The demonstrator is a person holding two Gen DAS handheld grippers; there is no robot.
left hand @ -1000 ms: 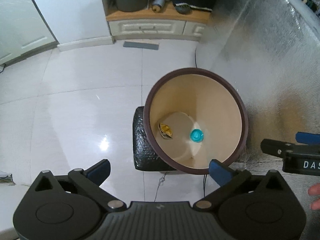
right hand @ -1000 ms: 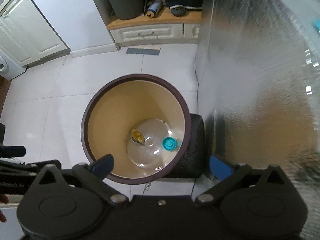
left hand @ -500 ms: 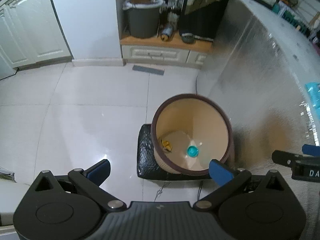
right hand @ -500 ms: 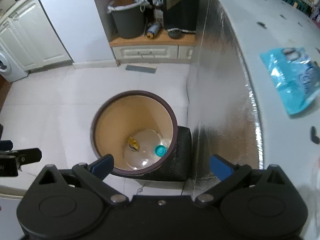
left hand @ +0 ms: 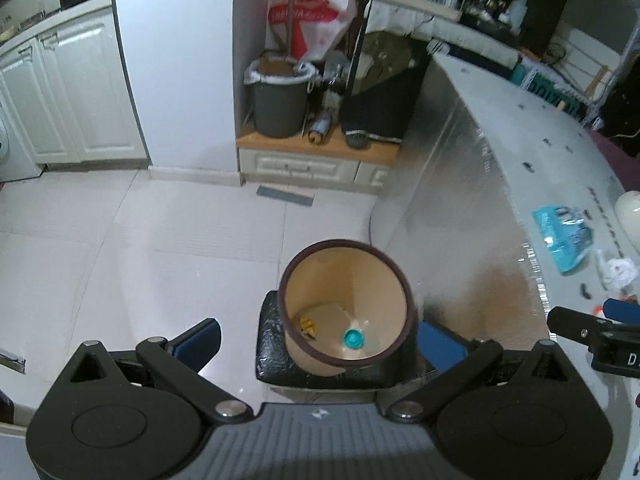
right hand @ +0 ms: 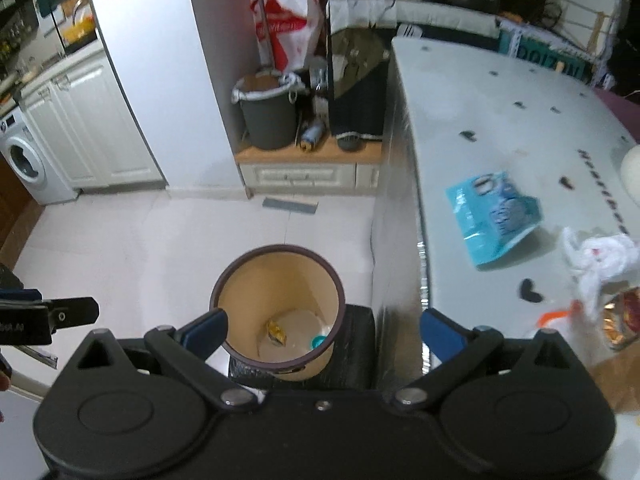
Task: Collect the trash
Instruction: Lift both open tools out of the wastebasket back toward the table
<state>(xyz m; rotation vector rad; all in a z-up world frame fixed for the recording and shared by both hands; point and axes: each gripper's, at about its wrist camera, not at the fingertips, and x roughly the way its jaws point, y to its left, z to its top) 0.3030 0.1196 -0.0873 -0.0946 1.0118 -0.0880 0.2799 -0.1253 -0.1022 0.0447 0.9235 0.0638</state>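
A brown-rimmed trash bin (left hand: 400, 280) (right hand: 276, 248) stands on the floor beside the table. Inside it lie a clear bottle with a teal cap (left hand: 353, 338) (right hand: 319, 342) and a yellow wrapper (left hand: 308, 326) (right hand: 277, 331). On the white table (right hand: 480, 120) rest a blue packet (right hand: 494, 216) (left hand: 564, 236), a crumpled white plastic bag (right hand: 600, 260) and a shiny snack wrapper (right hand: 620, 316). My left gripper (left hand: 320, 342) hangs high over the bin, open and holding nothing. My right gripper (right hand: 324, 330) is open too, above the bin's right side by the table edge.
The bin sits on a black cushion (left hand: 268, 344) against the table's silver foil side (left hand: 460, 200). A grey bucket (right hand: 268, 116) and clutter stand on a low cabinet at the back. White cupboards and a washing machine (right hand: 28, 160) line the left. White floor tiles spread to the left.
Both grippers have risen well away from the bin, which now looks much smaller. The table top with its trash has come into view on the right.
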